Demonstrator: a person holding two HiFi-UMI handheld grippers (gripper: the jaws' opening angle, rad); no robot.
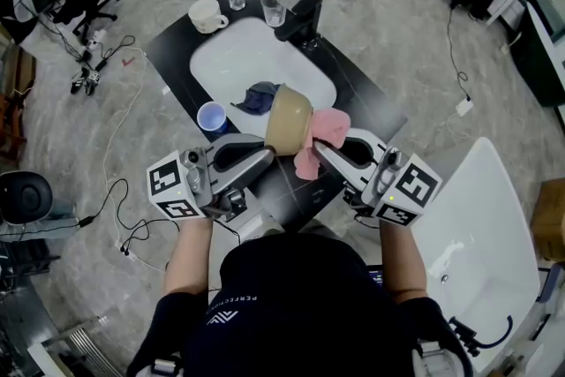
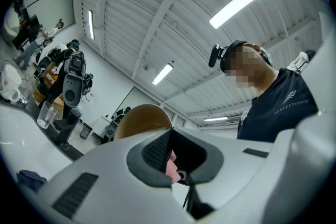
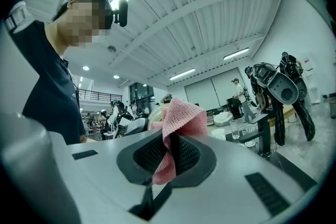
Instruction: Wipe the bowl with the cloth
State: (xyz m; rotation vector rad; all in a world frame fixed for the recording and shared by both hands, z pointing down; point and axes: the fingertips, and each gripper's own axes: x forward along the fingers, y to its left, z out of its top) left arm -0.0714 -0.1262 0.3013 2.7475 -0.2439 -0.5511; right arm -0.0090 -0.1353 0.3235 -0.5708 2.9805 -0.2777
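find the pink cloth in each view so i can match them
head view: cloth at centre, right of the bowl
left gripper view: pink sliver low centre, under the bowl
right gripper view: cloth centre, pinched by the right gripper
landmark: the bowl, beside the cloth

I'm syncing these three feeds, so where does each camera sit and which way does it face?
Head view: on the person's head, facing steeply down at the sink; arms, torso, left tongs and right tongs show.
Left gripper view: on the left tongs, tilted up toward the ceiling; jaws shut on the bowl rim, torso at right.
Right gripper view: on the right tongs, facing level across the room; jaws shut on the cloth, person at left.
Shared: all three show the cloth; head and left gripper views show the bowl.
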